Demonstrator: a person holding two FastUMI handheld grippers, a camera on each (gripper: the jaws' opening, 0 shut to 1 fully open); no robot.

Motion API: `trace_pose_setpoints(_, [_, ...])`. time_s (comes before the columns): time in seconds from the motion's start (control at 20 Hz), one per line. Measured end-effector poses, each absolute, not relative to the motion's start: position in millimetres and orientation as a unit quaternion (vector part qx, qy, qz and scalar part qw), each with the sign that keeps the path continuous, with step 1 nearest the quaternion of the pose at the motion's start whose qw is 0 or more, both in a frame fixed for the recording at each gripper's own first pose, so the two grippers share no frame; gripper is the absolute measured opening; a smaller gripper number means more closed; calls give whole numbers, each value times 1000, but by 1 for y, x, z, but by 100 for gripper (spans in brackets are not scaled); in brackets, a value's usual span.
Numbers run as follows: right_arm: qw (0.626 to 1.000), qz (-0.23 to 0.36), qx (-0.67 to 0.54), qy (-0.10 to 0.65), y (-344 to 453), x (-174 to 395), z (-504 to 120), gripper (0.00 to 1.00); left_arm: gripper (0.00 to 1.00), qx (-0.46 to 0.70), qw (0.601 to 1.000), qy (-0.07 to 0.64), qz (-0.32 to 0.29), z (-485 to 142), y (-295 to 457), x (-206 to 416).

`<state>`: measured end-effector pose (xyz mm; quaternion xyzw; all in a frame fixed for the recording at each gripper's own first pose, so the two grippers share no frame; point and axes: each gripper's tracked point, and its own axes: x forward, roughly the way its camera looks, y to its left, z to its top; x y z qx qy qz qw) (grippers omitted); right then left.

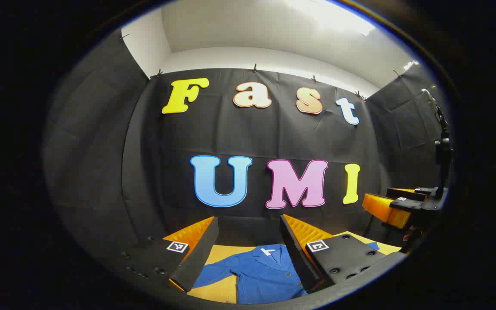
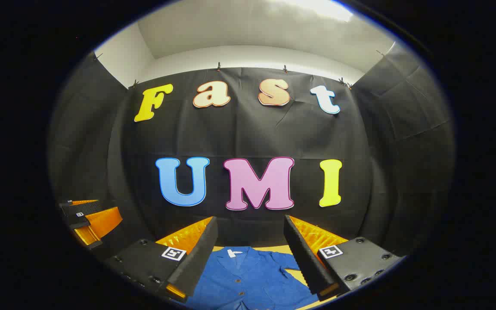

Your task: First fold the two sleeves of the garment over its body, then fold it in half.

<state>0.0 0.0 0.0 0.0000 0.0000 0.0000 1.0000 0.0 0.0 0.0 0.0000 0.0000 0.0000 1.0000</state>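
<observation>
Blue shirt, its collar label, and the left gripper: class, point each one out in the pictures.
Blue shirt (image 2: 248, 280), right gripper view, on the buttoned front.
Collar label (image 1: 267, 251), left gripper view, on the white tag inside the neck.
Left gripper (image 1: 249, 249), left gripper view, midway between its open fingertips.

Recording booth, black cloth walls (image 1: 252, 129) clipped up beneath a white ceiling (image 1: 274, 26), yellow tabletop (image 1: 222, 254)

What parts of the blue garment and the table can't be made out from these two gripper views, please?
- Left gripper view: the garment is cut off by the bottom edge; the left gripper fingers hide its right side.
- Right gripper view: the right gripper fingers hide both sleeves' ends.
- The yellow table shows only in strips.
</observation>
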Motion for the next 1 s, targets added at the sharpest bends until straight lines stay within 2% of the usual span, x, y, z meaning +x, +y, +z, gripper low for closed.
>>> trace_pose_setpoints(0.05, [1000, -1, 0, -1, -3, -3, 0, 96, 82, 7, 1000, -3, 2, 1, -1, -1])
trace_pose_setpoints(0.7, [1000, 0, -5, 16, -28, -27, -12, 96, 82, 1, 1000, 9, -11, -6, -35, -15])
trace_pose_setpoints(1.0, [999, -27, -1, 27, -55, -41, -17, 96, 82, 3, 1000, 15, -5, -12, -36, -26])
